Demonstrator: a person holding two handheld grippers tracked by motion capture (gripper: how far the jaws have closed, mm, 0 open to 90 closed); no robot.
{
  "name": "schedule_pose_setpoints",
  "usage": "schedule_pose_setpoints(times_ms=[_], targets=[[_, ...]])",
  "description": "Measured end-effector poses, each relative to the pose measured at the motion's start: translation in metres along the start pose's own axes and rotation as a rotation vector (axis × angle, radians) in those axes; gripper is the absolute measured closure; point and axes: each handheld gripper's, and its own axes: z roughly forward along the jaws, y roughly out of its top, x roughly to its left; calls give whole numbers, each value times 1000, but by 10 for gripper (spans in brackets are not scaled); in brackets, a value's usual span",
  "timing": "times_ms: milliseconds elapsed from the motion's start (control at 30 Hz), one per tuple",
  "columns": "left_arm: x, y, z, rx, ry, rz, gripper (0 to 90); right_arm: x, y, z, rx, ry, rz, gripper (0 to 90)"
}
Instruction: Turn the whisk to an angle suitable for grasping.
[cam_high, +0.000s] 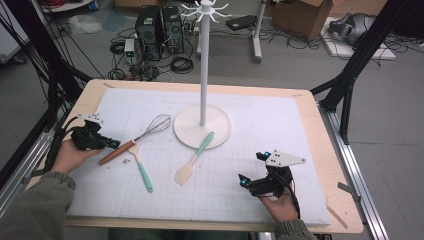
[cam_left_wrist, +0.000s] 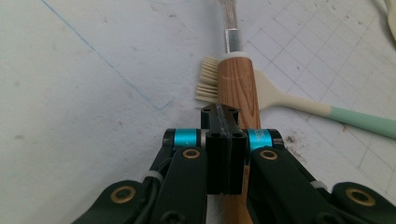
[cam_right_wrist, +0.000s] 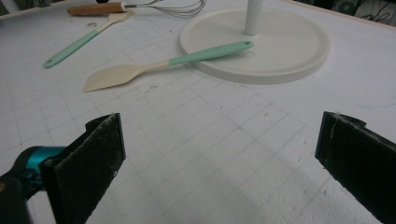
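So the left gripper (cam_high: 114, 144) is pinched shut, lying on the whisk (cam_high: 137, 138) handle. Right gripper (cam_high: 251, 167) gapes wide, well apart from the whisk

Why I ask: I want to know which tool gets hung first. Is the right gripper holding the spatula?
No, the right gripper has its jaws wide apart over bare mat, and the spatula lies farther off, its handle end on the stand base.

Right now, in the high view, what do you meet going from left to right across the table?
Left gripper → brush → spatula → right gripper.
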Motion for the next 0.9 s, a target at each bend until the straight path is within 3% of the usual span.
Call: schedule_pose_setpoints(times_ms=[500, 900], targets=[[-11, -7, -4, -16, -14, 24, 890, 0, 1, 3, 6, -1, -7, 3], [-17, -5, -14, -73, 23, 11, 741, 0, 2, 3, 1, -1, -2, 3]])
